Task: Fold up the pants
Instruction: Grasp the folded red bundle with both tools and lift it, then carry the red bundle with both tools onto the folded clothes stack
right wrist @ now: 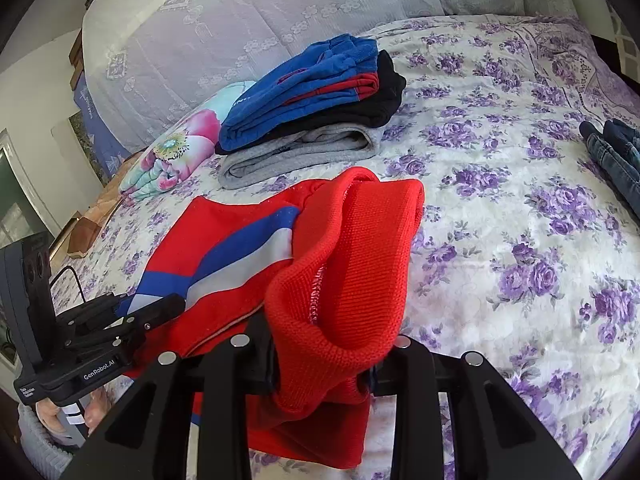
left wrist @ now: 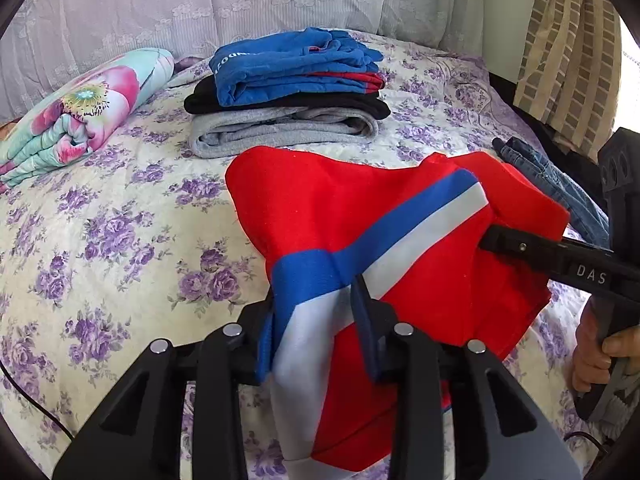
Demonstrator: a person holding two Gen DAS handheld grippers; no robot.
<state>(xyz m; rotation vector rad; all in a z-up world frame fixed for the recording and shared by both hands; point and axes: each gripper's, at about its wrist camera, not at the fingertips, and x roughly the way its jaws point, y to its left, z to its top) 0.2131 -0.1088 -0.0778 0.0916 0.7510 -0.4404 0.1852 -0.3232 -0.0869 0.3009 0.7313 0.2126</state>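
Broadly, a floral purple-and-cream quilted bedspread [left wrist: 120,216] fills both views. On it lie the red knit pants with a blue-and-white side stripe [left wrist: 344,208], spreading from 6 toward 12 o'clock of each claw. The left gripper [left wrist: 316,316] is clamped on the striped fabric; the right gripper [right wrist: 324,360] pinches the ribbed red waistband. A folded stack of blue, black and grey garments [left wrist: 288,92] sits at 12 o'clock.

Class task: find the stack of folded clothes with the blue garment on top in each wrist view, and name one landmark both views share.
Left wrist: stack of folded clothes sits upper centre, beyond the red pants.
Right wrist: stack lies upper centre-left, tilted, behind the red pants.
Shared landmark: floral rolled blanket, left of the stack in both.
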